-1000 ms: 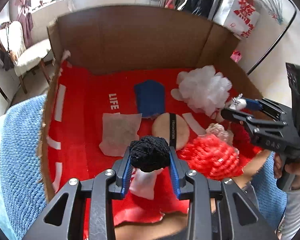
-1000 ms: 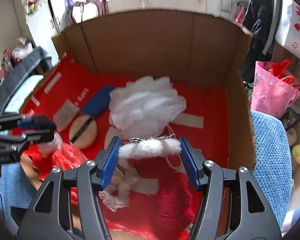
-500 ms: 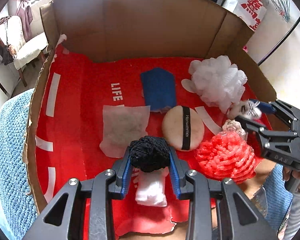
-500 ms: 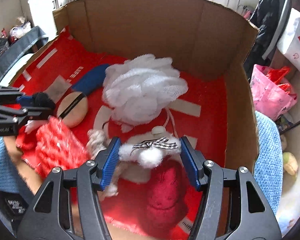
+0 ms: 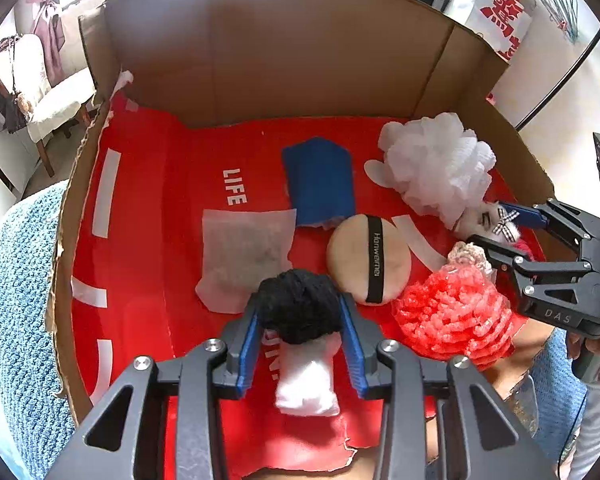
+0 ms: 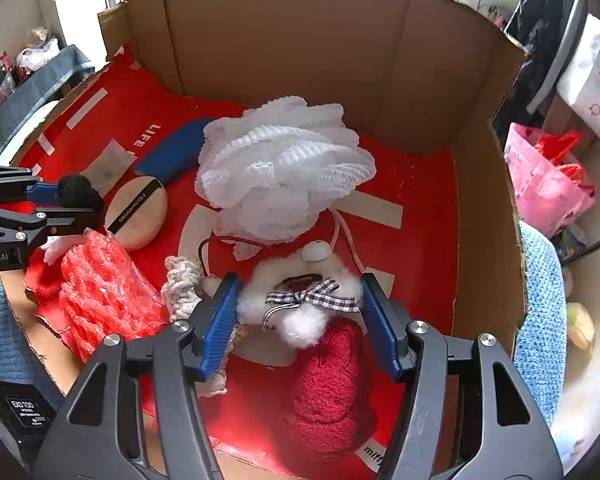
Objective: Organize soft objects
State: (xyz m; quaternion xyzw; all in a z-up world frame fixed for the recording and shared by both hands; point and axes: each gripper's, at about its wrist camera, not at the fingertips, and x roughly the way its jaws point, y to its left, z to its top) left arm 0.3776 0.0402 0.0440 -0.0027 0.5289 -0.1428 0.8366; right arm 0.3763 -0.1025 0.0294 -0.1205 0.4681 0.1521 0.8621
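Inside a cardboard box (image 5: 280, 60) with a red floor, my left gripper (image 5: 298, 308) has a black fluffy ball with a white tail (image 5: 296, 304) between its blue pads. The jaws are opening and the ball still touches both pads, while its white tail lies on the floor. My right gripper (image 6: 300, 292) is shut on a white fluffy plush with a checked bow (image 6: 300, 300), low over the floor beside a white mesh pouf (image 6: 280, 172). Each gripper shows in the other's view: the right gripper (image 5: 496, 228) and the left gripper (image 6: 60, 204).
On the box floor lie a blue cloth (image 5: 320, 180), a round beige puff with a black strap (image 5: 368, 260), a thin white pad (image 5: 244, 256), a red mesh pouf (image 5: 452, 320), a cream scrunchie (image 6: 182, 288) and a dark red fluffy piece (image 6: 328, 392). A blue knitted blanket (image 5: 20, 300) surrounds the box.
My left gripper sank toward the box floor and its jaws widened slightly around the black ball. The right gripper brought the bow plush down in front of the white pouf.
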